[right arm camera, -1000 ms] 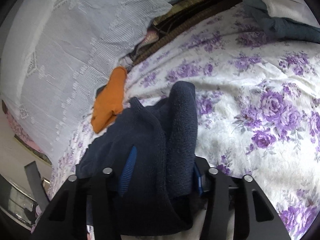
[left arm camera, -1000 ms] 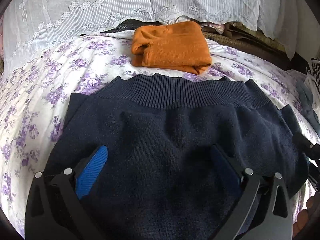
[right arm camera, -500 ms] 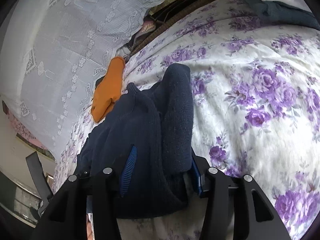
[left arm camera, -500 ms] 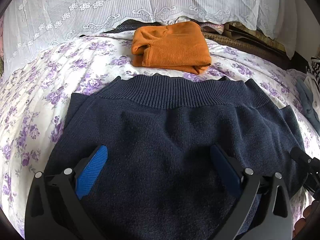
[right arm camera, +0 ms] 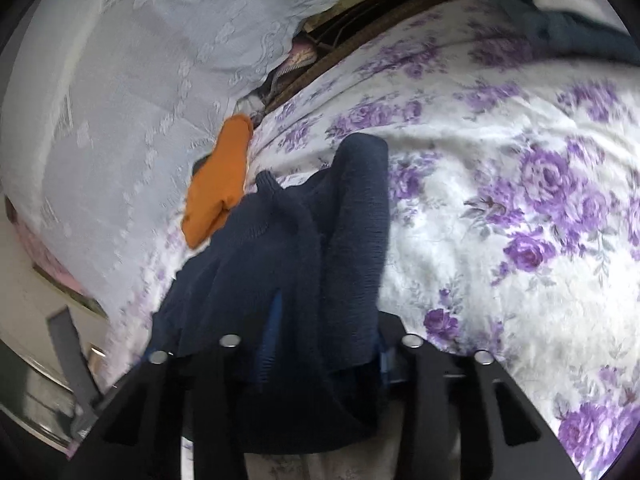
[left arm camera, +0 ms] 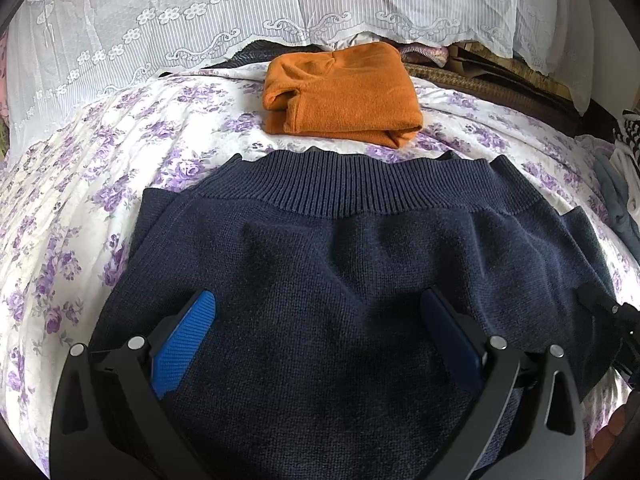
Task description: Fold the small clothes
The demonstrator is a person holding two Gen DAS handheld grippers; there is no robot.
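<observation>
White bedsheet with purple flowers (left arm camera: 80, 208) covers the bed, and a white lace cloth (left arm camera: 160, 20) hangs along the far side. On the sheet lies a dark blue knitted garment (left arm camera: 360, 264), spread flat with its ribbed band on the far edge. Just past that band sits a folded orange knitted garment (left arm camera: 340, 92) (it is close to the blue one, but I cannot tell if they touch). At the right side is a small pile of other clothes (left arm camera: 620, 184).

The left hand-held gripper (left arm camera: 316, 320) rests over the near part of the blue garment with its blue pads wide apart. The right hand-held gripper (right arm camera: 324, 320) has just been closing, with a bunched-up sleeve of the blue garment between its pads; they pinch it now.
</observation>
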